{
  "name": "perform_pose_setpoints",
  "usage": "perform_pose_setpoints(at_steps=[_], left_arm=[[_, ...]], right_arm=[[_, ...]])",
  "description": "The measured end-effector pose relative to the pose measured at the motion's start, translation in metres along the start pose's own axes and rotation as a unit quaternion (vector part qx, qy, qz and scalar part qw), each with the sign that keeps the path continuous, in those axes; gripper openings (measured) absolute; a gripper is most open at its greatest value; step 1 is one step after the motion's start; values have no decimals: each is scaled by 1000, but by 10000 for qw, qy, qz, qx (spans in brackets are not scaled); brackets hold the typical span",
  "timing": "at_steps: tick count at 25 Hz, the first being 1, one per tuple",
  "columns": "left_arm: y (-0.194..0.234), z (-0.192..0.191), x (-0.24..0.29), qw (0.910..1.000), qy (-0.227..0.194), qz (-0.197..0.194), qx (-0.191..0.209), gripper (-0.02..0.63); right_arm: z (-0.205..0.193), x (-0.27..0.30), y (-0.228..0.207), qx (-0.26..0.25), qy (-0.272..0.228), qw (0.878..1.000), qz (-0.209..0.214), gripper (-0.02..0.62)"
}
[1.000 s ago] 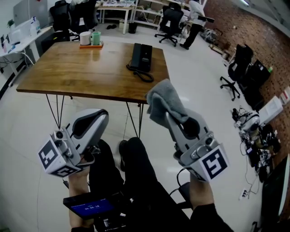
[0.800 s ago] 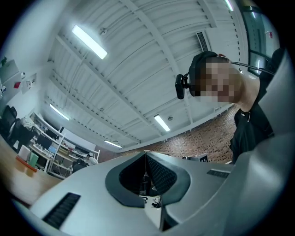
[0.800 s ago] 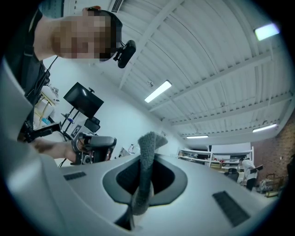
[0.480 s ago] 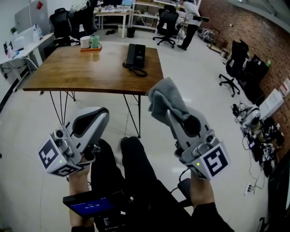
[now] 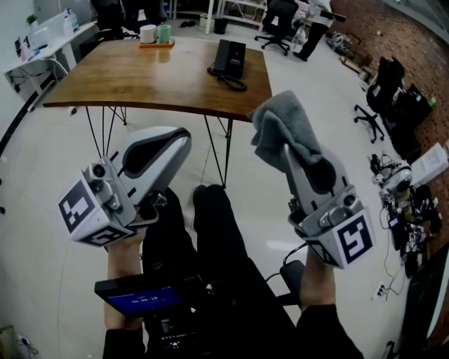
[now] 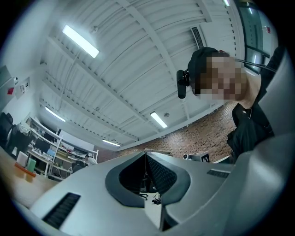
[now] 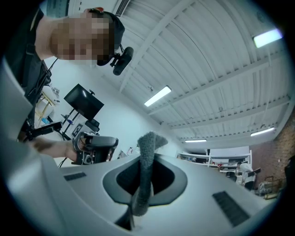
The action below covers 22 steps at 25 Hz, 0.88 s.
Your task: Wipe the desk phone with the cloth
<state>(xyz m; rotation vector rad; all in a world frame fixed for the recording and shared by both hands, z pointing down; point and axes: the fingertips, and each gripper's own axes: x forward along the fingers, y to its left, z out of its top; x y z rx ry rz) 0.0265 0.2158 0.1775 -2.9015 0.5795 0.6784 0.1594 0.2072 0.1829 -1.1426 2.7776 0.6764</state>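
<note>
A black desk phone [image 5: 231,58] with a coiled cord lies near the right end of the wooden table [image 5: 126,73], far ahead of both grippers. My right gripper [image 5: 291,144] is raised in front of me and shut on a grey cloth [image 5: 280,128], which bunches above its jaws; in the right gripper view the grey cloth [image 7: 145,170] stands pinched between the jaws. My left gripper [image 5: 167,140] is held at the lower left, its jaws closed together with nothing between them, as the left gripper view [image 6: 146,159] shows.
An orange tray [image 5: 156,43] with two cups sits at the table's far side. Office chairs [image 5: 279,15] and another person stand behind it. More chairs [image 5: 389,80] and cables [image 5: 407,210] are at the right. A handheld screen [image 5: 140,301] rests near my lap.
Both grippers have risen and look larger in the head view. The table and phone have shifted toward the top of the frame. The cloth stays gripped.
</note>
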Motion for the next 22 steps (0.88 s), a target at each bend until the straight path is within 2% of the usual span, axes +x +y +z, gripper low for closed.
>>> perform_pose_setpoints(at_steps=[14, 22], left_arm=[[1, -6, -2, 9999, 86, -9, 51, 0], [-3, -6, -6, 10000, 59, -13, -75, 0]], right_arm=[[-4, 5, 7, 18, 58, 9999, 92, 23], [-7, 8, 14, 43, 88, 9998, 163, 23]])
